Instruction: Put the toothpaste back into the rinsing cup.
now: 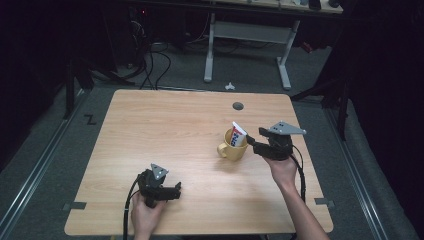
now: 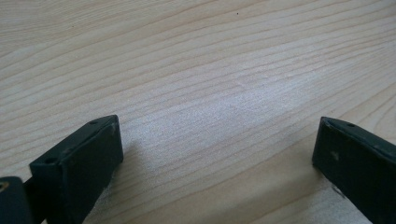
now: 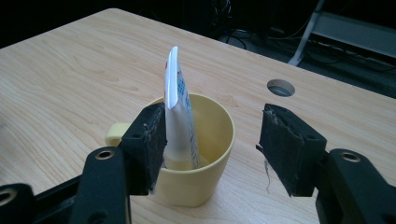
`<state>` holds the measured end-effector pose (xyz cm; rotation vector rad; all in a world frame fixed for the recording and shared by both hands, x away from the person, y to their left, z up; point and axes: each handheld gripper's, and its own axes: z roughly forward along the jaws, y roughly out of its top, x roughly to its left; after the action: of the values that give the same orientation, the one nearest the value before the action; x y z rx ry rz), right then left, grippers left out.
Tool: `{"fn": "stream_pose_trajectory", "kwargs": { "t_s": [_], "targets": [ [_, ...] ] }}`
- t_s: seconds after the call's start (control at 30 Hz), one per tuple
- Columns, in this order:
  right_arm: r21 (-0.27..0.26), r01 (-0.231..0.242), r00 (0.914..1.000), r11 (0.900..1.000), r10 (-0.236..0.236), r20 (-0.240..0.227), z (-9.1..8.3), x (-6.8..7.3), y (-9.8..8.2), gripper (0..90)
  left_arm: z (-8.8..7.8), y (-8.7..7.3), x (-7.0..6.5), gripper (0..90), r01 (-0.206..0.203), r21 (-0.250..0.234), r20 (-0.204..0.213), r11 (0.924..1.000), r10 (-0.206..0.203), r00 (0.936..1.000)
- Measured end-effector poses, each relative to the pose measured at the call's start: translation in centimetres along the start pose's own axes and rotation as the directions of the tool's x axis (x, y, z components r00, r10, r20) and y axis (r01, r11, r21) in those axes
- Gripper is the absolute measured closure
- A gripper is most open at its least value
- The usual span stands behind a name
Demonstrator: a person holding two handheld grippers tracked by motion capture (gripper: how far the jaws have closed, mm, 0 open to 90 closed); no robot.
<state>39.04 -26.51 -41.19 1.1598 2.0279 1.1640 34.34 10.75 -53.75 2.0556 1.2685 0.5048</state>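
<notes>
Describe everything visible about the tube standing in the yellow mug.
The tube is a white squeeze tube with red and blue print, apparently soft plastic. It stands in the yellow mug, flat crimped end up, leaning against the rim. Its lower end is hidden inside. The right hand-held gripper has open jaws either side; one pad looks close to or touching it.

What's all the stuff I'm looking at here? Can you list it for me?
Mug: one, yellow, right of the table's middle, handle toward the left in the high view.
Toothpaste tube: one, white with red and blue print, standing tilted inside the mug.
Table: one, light wood, with a round grey hole near its far edge.
Desk frame: one, white legs, on the floor behind.
Left gripper: one, black, jaws open over bare wood, near edge.
Right gripper: one, black, jaws open around the mug.
</notes>
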Motion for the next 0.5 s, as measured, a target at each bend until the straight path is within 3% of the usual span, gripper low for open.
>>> {"fn": "stream_pose_trajectory", "kwargs": {
  "t_s": [0.5],
  "targets": [
    [0.002,-0.020,0.9998,1.000,0.020,0.007,-0.43,-0.50,-0.63,41.2,0.00,0.00,0.00,2.0,0.000,0.000,0.000,1.0000,0.000,1.0000]
  ]
}}
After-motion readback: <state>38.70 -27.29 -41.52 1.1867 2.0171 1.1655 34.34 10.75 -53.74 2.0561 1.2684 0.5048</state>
